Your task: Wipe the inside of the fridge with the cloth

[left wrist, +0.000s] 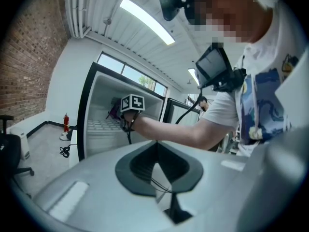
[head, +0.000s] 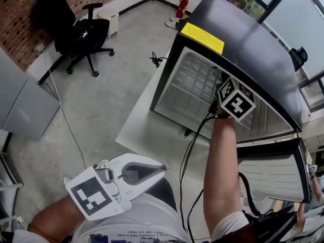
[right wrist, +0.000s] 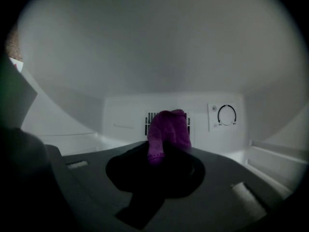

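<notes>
Here, right gripper (right wrist: 163,154) clamping purple cloth (right wrist: 168,128) inside fridge (head: 253,47), left gripper (head: 161,169) closed, empty, yellow label (head: 202,38) illegible.

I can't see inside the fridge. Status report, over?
Right gripper shut on purple cloth, deep inside fridge. Left gripper shut, empty, outside the fridge. Nothing blocking the cloth.

Your head view is bright and evenly daylit from the windows (head: 298,14) at upper right, with a soft sheen along the fridge (head: 243,39) top and only faint shadows. Your left gripper view is lit by a ceiling strip (left wrist: 147,21) that blows out to white. It bends hard toward its dark round rim and goes soft up close. Your right gripper view is dim, grey and heavily vignetted, though the cloth (right wrist: 167,132) still reads purple.
</notes>
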Demonstrator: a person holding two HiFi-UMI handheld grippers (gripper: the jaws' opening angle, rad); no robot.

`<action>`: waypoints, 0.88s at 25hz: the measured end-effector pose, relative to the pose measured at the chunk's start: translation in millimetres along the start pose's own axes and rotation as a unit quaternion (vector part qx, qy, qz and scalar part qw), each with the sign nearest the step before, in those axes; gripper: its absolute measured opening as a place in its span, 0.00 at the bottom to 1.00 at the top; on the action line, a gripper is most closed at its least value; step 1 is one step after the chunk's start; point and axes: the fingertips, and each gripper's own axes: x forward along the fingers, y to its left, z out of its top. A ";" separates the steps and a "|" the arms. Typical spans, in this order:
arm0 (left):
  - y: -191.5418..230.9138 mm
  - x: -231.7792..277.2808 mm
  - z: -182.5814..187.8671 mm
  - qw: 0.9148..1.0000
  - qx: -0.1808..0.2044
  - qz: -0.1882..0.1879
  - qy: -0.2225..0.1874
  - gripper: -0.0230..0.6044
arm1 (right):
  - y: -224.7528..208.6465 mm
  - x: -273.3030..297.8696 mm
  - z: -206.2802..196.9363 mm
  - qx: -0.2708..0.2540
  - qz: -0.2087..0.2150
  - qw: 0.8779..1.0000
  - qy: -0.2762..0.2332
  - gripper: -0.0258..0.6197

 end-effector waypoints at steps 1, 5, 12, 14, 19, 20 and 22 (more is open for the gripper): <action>0.8 -1.5 -0.4 1.000 -0.001 0.004 -0.001 0.04 | 5.9 2.0 -0.2 0.001 0.009 1.000 0.001 0.15; 3.4 -8.3 -3.0 1.000 -0.009 0.018 -0.001 0.04 | 33.1 8.6 0.8 0.005 0.048 0.999 0.003 0.15; 7.6 -14.0 -3.9 0.999 -0.016 0.039 -0.008 0.04 | 82.8 15.0 1.6 0.005 0.129 0.992 -0.003 0.15; 9.1 -16.1 -4.2 0.999 -0.018 0.043 -0.009 0.04 | 93.1 16.7 2.3 0.003 0.143 0.990 -0.002 0.15; 5.6 -20.5 -5.0 0.998 -0.022 0.053 -0.011 0.04 | 101.6 14.4 4.7 0.000 0.153 0.988 0.000 0.15; 5.1 -21.1 -5.2 0.998 -0.022 0.055 -0.011 0.04 | 103.6 14.4 4.9 0.000 0.156 0.988 0.000 0.15; 7.5 -22.1 -6.3 0.998 -0.021 0.057 -0.011 0.04 | 110.1 17.6 4.2 -0.002 0.161 0.987 0.001 0.15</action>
